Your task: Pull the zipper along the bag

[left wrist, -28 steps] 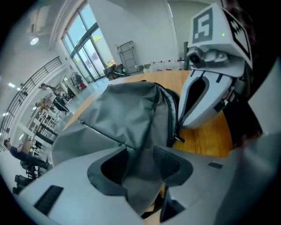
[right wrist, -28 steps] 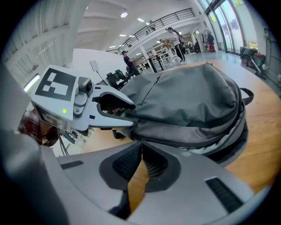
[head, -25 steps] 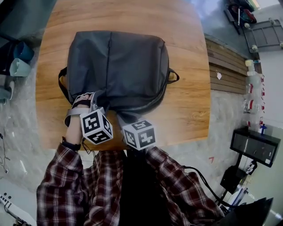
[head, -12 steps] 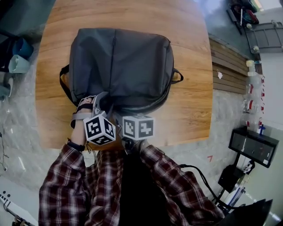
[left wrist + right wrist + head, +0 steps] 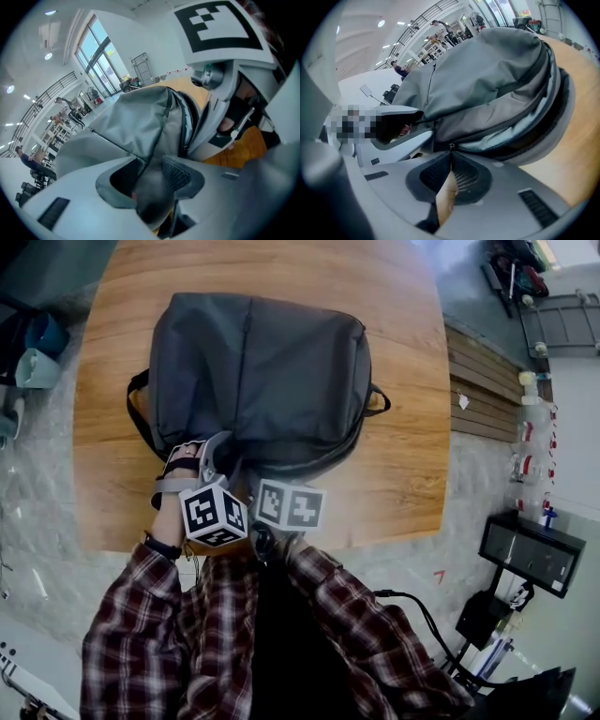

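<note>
With the bag (image 5: 262, 371) on the desk (image 5: 403, 465), pulling looks barely begun: at its near edge the left gripper (image 5: 152, 187) has just closed its fingers (image 5: 180, 173) on bag fabric, the right gripper (image 5: 451, 168) pinches the zipper pull (image 5: 451, 146), and the gaping zipper (image 5: 511, 124) lies ahead.

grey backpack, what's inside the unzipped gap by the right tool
Inside the grey fabric backpack's gap, only a strip of pale lining shows, starting at the small dark zipper pull pinched by the right tool. Any contents are hidden by the fabric.
</note>
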`<control>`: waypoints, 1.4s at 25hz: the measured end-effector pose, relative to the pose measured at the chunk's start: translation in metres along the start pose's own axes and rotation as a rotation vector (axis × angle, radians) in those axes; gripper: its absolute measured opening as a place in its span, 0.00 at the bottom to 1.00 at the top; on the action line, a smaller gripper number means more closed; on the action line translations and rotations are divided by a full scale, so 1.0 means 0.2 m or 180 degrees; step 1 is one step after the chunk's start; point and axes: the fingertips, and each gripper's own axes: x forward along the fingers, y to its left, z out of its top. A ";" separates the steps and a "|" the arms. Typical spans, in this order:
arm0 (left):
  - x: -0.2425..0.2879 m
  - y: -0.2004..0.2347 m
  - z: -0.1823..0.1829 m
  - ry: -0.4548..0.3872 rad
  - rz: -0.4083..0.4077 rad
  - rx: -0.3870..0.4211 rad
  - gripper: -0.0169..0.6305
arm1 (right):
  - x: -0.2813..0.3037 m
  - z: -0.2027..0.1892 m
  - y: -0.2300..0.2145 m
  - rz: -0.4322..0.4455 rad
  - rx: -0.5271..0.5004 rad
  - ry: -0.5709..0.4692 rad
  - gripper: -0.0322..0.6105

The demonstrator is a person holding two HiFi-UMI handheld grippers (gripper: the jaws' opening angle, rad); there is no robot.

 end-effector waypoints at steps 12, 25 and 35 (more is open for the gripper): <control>0.01 0.00 -0.02 -0.0094 0.0000 -0.0109 0.29 | -0.12 -0.01 -0.05 -0.0295 -0.1034 0.0115 0.06; 0.02 0.00 -0.03 -0.0121 -0.0005 -0.0087 0.29 | -0.11 -0.03 0.00 0.0212 -0.0618 0.0408 0.20; 0.02 0.01 -0.01 -0.0170 0.0004 -0.0166 0.29 | -0.10 0.02 -0.04 -0.0376 -0.1524 0.0341 0.20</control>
